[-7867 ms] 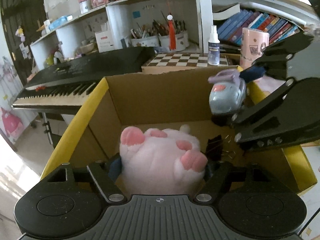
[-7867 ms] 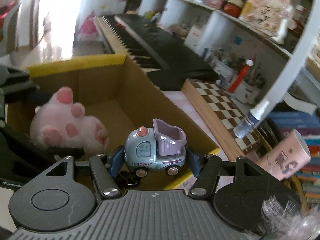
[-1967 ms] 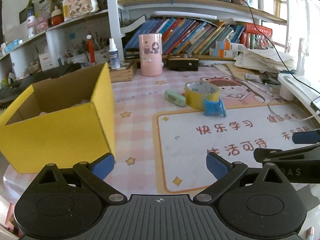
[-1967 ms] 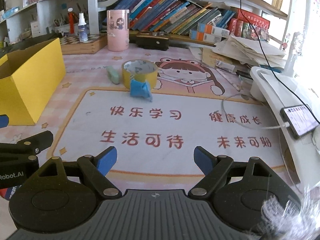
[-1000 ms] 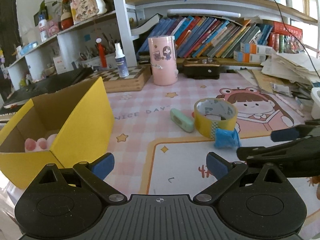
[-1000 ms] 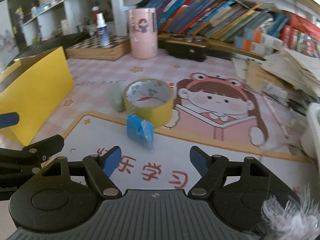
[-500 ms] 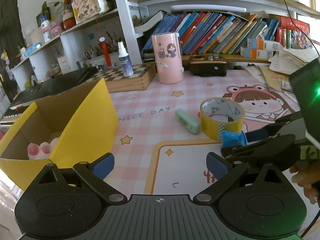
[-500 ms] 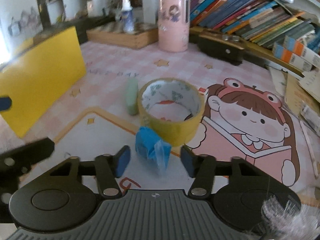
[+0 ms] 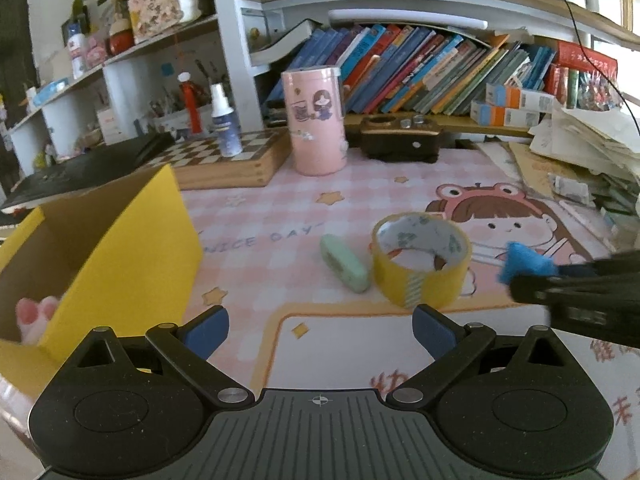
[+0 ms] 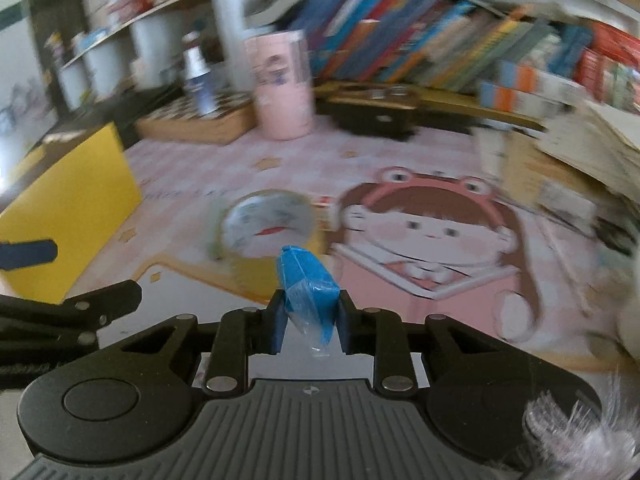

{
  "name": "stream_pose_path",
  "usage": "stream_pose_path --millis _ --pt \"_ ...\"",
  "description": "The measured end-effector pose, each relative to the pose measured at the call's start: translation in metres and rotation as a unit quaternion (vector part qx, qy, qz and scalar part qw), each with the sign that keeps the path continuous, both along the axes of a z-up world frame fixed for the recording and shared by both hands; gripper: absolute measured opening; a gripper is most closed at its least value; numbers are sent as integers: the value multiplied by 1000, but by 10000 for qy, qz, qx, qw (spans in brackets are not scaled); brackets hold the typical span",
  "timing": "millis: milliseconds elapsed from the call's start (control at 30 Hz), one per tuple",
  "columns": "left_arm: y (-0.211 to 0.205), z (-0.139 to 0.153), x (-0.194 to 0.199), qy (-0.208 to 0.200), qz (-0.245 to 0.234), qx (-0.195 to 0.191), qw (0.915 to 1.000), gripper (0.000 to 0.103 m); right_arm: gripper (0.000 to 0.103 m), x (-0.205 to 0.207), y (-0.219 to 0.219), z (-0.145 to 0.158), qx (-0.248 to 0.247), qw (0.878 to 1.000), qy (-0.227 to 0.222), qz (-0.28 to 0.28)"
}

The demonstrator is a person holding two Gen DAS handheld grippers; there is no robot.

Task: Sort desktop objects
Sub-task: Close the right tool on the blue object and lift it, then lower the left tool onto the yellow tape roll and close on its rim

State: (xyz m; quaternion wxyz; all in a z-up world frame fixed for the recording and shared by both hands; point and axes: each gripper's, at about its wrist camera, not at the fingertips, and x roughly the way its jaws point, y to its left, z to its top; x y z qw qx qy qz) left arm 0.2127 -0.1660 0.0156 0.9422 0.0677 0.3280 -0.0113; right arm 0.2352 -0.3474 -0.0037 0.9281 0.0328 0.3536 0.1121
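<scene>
Beside the yellow tape roll point(image 9: 420, 266), right gripper point(image 10: 311, 320) fingers clamped on blue packet point(image 10: 308, 290), left gripper point(image 9: 320, 326) fingers apart, green eraser point(image 9: 344, 263) ahead.

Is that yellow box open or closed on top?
Open. The yellow box has no lid; its brown inside and a pink plush toy show.

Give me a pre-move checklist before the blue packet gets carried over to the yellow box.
1. Right gripper shut on the blue packet: ok.
2. Packet lifted off the mat: cannot tell; view is motion-blurred.
3. Yellow box open on top: ok.
4. Left gripper open and holding nothing: ok.
5. Tape roll and green eraser left on the mat for later: ok.
</scene>
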Motion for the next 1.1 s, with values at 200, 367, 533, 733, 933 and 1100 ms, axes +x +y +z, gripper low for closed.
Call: stream_pose_path --millis 200,367,533,733,933,1100 --pt "-20 -4 23 77 -285 -104 9995 100 23 -19 -25 7 -170 9988 -157 -435" --pt "-40 -10 46 139 -514 -116 9985 100 23 -26 -42 7 -94 9974 -92 -710" --pt "-53 -17 70 252 -706 -129 9971 100 23 -27 -54 4 -65 9966 37 -816" --pt "-62 -30 95 481 -802 -156 9955 100 23 -26 -63 4 -9 9960 84 -884" --pt "-71 -39 106 589 -867 -72 9945 99 23 -26 -69 4 -27 9949 128 -1005" --pt "-73 -45 111 721 -793 -6 9942 94 23 -27 -73 4 -21 9937 165 -1105"
